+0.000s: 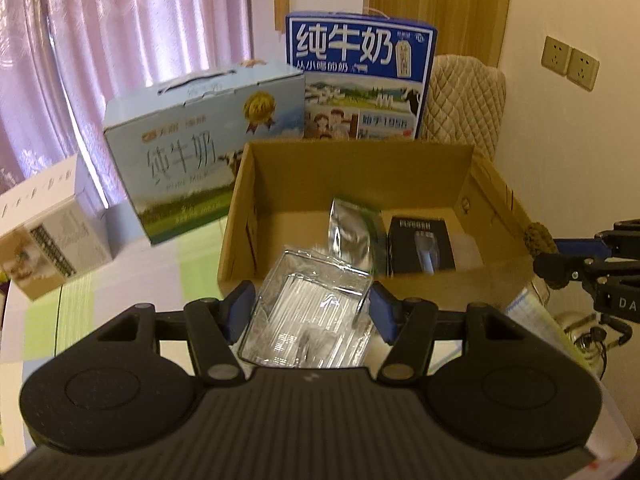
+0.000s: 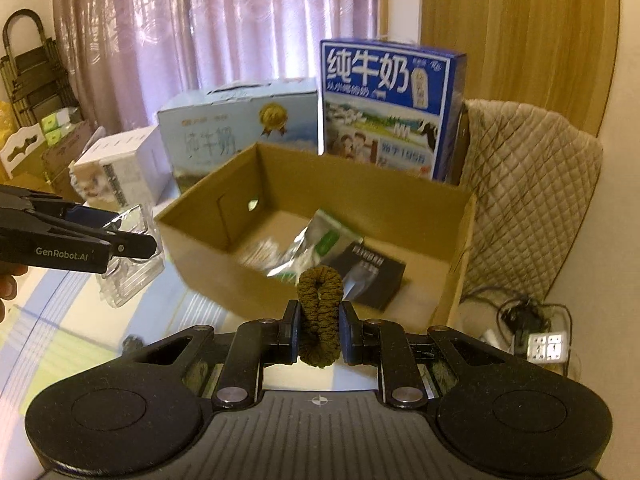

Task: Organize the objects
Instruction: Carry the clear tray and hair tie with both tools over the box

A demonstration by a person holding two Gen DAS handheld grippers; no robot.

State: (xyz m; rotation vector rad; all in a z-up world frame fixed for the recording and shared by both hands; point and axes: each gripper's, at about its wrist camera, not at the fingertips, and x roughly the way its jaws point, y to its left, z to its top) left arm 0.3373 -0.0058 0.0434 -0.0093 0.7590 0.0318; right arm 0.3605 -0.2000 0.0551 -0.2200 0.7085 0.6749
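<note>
My left claw (image 1: 312, 312) pinches a clear plastic case (image 1: 308, 320) between its blue pads, the case lifted off the tabletop (image 1: 120, 292) and reaching toward twelve o'clock. My right claw (image 2: 319, 330) is pressed nearly together on a brown coiled hair tie (image 2: 320, 304), which stands up in a loop between the pads. Just beyond both claws, at twelve o'clock, sits the open cardboard box (image 1: 248, 220); inside it lie a silver foil pouch (image 1: 352, 232) and, touching it at its three o'clock, a flat black box (image 1: 422, 244). Behind the cardboard box, a pale blue milk carton (image 1: 200, 152) stands at eleven o'clock and a dark blue milk carton (image 1: 360, 76) at twelve. A white carton (image 1: 48, 232) rests at nine o'clock, and pink curtains (image 1: 120, 40) hang farthest back.
</note>
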